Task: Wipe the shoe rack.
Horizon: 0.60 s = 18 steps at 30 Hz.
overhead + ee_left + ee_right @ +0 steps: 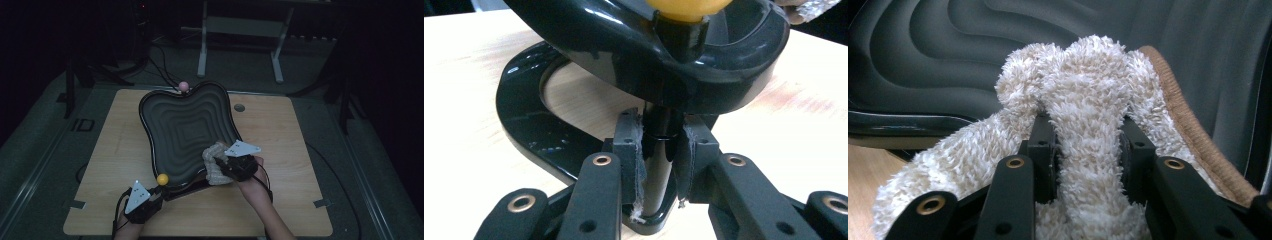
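At the near left, the tray's black post point(659, 165) is clamped between the jaws of the left gripper point(150, 192), below the yellow ball point(162, 179). The ribbed tray point(182, 132) is thus steadied, tilted. At its near right edge, the fluffy cloth point(216, 162) is pinched in the right gripper point(222, 162); the unwiped surface lies far and left of it.

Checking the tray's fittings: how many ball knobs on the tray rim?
2. A pink ball sits at the tray's far edge; a yellow ball sits at its near edge, just above the left claw. Others may be hidden.
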Tool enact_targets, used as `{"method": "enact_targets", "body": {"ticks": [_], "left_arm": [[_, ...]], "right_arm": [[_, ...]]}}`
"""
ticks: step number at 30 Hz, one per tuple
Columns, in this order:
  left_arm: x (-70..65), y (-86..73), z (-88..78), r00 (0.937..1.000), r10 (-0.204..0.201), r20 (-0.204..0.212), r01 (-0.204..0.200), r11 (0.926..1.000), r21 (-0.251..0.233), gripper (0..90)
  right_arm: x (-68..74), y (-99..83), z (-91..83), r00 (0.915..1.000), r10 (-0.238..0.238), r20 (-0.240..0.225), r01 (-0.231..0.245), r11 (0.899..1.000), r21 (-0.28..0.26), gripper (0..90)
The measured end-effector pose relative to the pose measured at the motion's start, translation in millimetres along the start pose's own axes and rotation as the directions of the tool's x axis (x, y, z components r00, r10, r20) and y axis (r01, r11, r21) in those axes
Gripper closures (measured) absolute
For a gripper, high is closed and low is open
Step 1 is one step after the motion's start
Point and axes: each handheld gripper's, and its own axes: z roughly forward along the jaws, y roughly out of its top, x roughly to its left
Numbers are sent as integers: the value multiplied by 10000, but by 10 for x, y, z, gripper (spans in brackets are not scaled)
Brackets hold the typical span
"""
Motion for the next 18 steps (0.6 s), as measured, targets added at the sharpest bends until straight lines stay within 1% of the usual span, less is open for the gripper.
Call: {"method": "enact_targets", "body": {"ticks": [4, 5, 6, 7, 8, 10, 13, 14, 15, 16, 17, 18], "left_arm": [[33, 13, 25, 9999, -31, -120, 31, 10000, 6, 732], [72, 35, 46, 9998, -9, -191, 11, 10000, 82, 731], [72, 35, 46, 9998, -9, -191, 11, 10000, 82, 731], [120, 54, 78, 9996, -125, -265, 127, 9999, 82, 731], [120, 54, 78, 9996, -125, -265, 127, 9999, 82, 729], [199, 84, 126, 9994, -156, -298, 160, 9998, 128, 728], [239, 97, 148, 9995, -181, -269, 184, 9997, 139, 723], [253, 96, 157, 9992, -308, -260, 314, 9993, 225, 717], [251, 91, 158, 9993, -285, -254, 294, 9990, 351, 699], [243, 85, 150, 9994, -233, -253, 245, 9985, 483, 647], [243, 85, 150, 9994, -233, -253, 245, 9985, 483, 591], [237, 80, 132, 9995, -214, -236, 228, 9978, 628, 591]], "right_arm": [[-10, 4, 14, 9999, 157, -10, -157, 9999, -47, 667], [-13, 13, 30, 9997, 248, 40, -248, 9997, -61, 666], [-13, 13, 30, 9997, 248, 40, -248, 9997, -61, 666], [-10, 30, 55, 9993, 350, 136, -350, 9994, -64, 666], [-7, 38, 69, 9990, 388, 199, -386, 9992, -75, 666], [-7, 56, 98, 9985, 465, 299, -462, 9989, -90, 666], [-23, 74, 134, 9972, 653, 359, -648, 9978, -145, 667], [-24, 78, 141, 9970, 678, 385, -672, 9976, -156, 666], [-22, 80, 144, 9968, 687, 405, -682, 9976, -150, 666], [-23, 78, 145, 9967, 699, 408, -693, 9974, -176, 666], [-25, 74, 144, 9966, 727, 396, -719, 9972, -202, 666], [-25, 74, 144, 9966, 727, 396, -719, 9972, -202, 666]]}}
